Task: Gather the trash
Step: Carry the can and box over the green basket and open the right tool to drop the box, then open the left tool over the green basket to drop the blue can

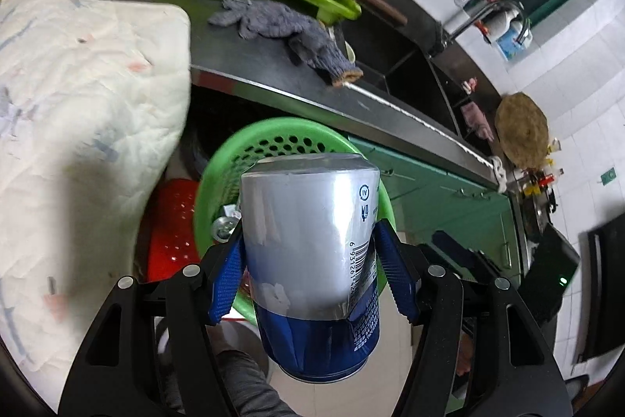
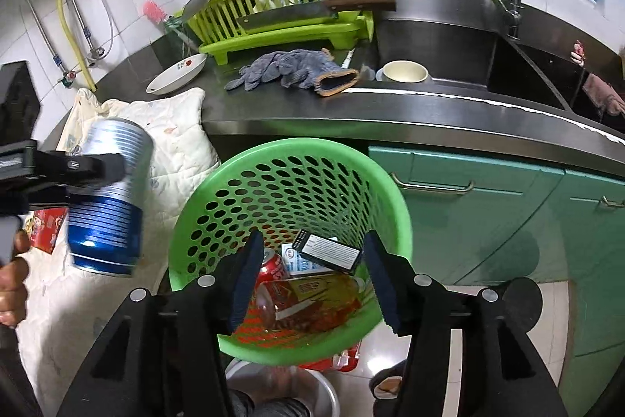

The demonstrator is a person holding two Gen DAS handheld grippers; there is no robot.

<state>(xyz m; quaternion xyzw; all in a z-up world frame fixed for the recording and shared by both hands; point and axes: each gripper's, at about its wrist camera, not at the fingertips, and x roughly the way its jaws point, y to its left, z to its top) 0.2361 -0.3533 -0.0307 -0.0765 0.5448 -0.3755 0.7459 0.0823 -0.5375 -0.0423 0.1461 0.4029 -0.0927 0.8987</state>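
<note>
Left gripper, fingers clamped on one silver-and-blue can with a partly legible barcode, held above the green basket. Right gripper, fingers spread and empty, over the basket: one red can, one bottle, one black box, print illegible.

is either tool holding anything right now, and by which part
The left tool grips the blue and silver can by its side wall, about mid-height. The right tool is open and holds nothing.
</note>
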